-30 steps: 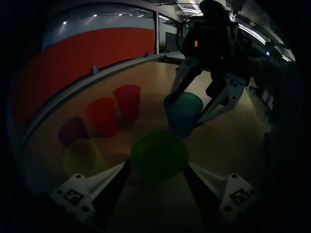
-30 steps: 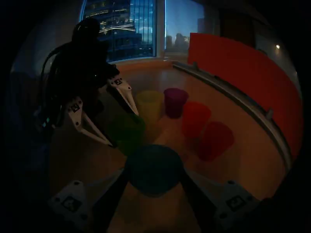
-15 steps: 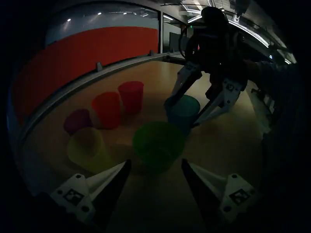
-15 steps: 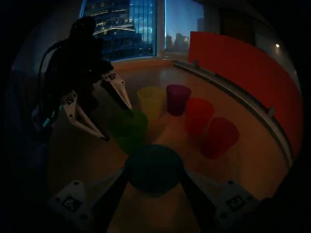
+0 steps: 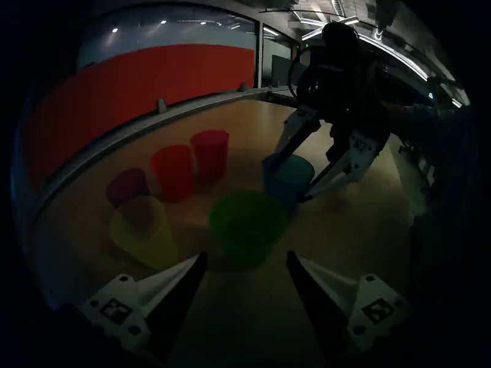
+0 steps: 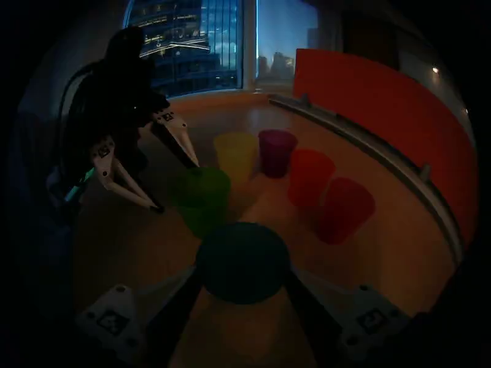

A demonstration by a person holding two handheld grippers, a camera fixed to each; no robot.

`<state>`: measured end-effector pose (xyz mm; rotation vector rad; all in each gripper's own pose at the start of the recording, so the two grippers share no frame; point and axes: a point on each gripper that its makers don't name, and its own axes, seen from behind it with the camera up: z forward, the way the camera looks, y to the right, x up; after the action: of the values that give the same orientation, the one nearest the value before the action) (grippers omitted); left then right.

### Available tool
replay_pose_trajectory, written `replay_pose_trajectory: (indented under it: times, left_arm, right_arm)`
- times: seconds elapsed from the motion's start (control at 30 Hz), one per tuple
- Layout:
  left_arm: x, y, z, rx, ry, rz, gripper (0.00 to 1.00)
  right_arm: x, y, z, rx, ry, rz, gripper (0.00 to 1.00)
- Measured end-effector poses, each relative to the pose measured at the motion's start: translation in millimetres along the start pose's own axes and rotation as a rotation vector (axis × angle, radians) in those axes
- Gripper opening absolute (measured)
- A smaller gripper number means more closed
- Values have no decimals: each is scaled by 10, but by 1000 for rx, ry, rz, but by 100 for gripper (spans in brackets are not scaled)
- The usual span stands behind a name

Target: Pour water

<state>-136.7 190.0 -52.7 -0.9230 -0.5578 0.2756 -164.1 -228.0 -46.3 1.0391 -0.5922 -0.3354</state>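
A green cup stands upright on the wooden table, just ahead of my left gripper, which is open with its fingertips a little short of the cup's sides. My right gripper is shut on a teal cup, one finger pressing each side. In the left gripper view the right gripper holds the teal cup right behind the green cup. In the right gripper view the left gripper sits to the left of the green cup, apart from it.
Beside the green cup stands a row of cups: yellow, purple, orange and red. A red panel with a rail runs along the table's far edge. A person's dark arm holds the left gripper. The light is dim.
My left gripper has drawn back from the green cup, which now stands free on the table. The right gripper keeps its hold on the teal cup and has shifted slightly.
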Motion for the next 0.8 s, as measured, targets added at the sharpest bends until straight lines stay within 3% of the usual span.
replay_pose_trajectory:
  times: [0.4, 0.8]
  left_arm:
    - [-7, 20, -125, 23, 13, -23, 96]
    - [18, -72, -397, 117, 72, -67, 96]
  right_arm:
    - [-102, 15, -151, -30, 2, 12, 99]
    - [-274, 63, -505, -109, 43, 52, 99]
